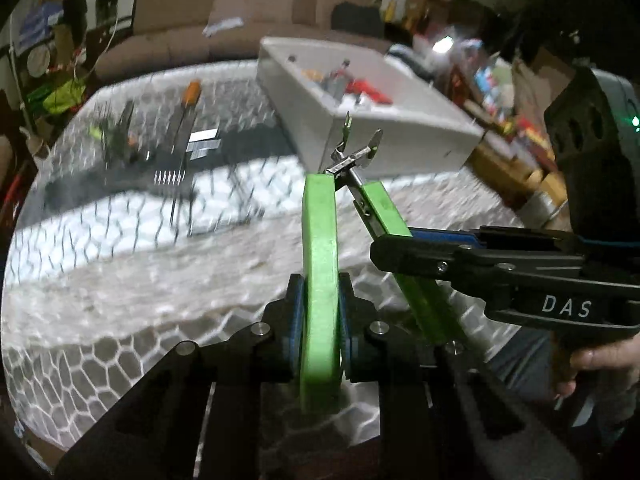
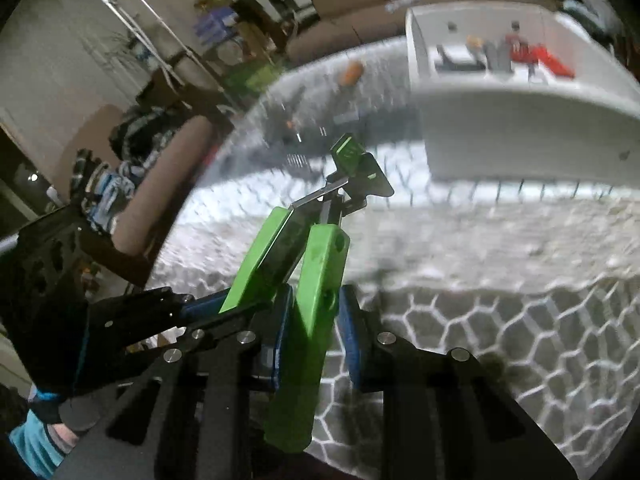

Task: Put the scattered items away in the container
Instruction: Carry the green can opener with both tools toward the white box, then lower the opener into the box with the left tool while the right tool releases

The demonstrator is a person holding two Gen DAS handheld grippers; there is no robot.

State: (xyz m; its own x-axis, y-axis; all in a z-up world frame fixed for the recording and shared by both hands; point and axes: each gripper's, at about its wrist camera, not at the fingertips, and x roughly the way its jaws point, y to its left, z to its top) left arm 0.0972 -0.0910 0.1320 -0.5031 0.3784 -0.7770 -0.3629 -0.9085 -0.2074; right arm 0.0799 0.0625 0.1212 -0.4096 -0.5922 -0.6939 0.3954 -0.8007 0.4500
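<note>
Green-handled pliers (image 1: 320,240) hang above the hexagon-patterned table (image 1: 120,288), metal head (image 1: 352,156) pointing away from me. My left gripper (image 1: 320,320) is shut on the left handle. Coming in from the right, my right gripper (image 1: 396,240) is shut on the other handle (image 1: 384,208). In the right wrist view the right gripper (image 2: 316,332) clamps one green handle (image 2: 320,280), and the left gripper (image 2: 216,308) clamps the other from the left. The white container (image 1: 360,136) stands beyond the pliers' head and holds red and grey items.
An orange-handled tool (image 1: 188,108), strips of staples (image 1: 204,142), a row of small pins (image 1: 170,178) and a dark tool (image 1: 116,132) lie on the table to the left. A sofa (image 1: 240,12) stands behind. A hand (image 1: 600,360) grips the right gripper's handle.
</note>
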